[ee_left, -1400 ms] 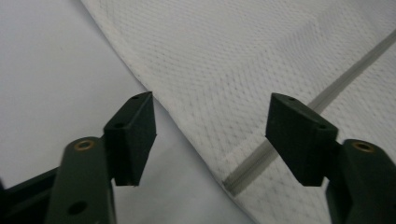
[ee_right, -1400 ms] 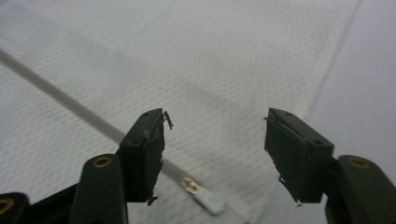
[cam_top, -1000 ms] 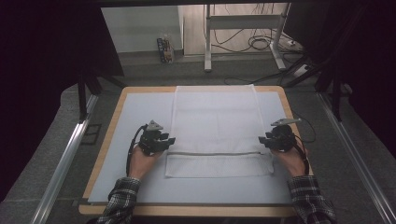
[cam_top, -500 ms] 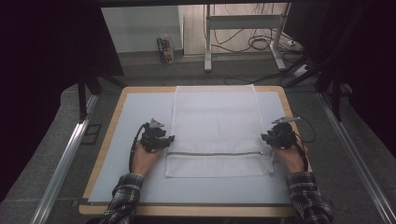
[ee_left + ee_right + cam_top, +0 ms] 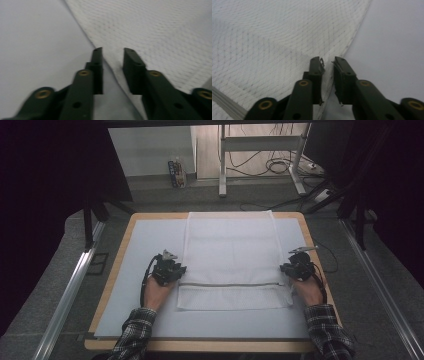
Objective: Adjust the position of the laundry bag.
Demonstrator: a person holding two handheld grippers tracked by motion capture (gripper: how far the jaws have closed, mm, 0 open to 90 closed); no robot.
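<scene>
A white mesh cloth (image 5: 230, 250) lies flat on the pale grey mat (image 5: 145, 245), with a grey seam line (image 5: 227, 284) across its near part. My left gripper (image 5: 171, 269) sits at the cloth's left edge. In the left gripper view it (image 5: 112, 53) is open, and the cloth's edge (image 5: 110, 62) runs between the jaws. My right gripper (image 5: 294, 267) sits at the cloth's right edge. In the right gripper view it (image 5: 327, 61) is open by a narrow gap, with the cloth's hem (image 5: 337, 53) leading into it. The cloth (image 5: 269, 45) bulges slightly there.
The mat covers a wooden table (image 5: 112, 285) with a metal rail (image 5: 70, 290) along its left side. Beyond the far edge stand a desk frame (image 5: 222, 165), floor cables (image 5: 280, 167) and a small box (image 5: 176, 172). Plaid sleeves (image 5: 132, 335) enter from the bottom.
Both hands have edged slightly forward along the cloth's side edges. The cloth itself lies as before.
</scene>
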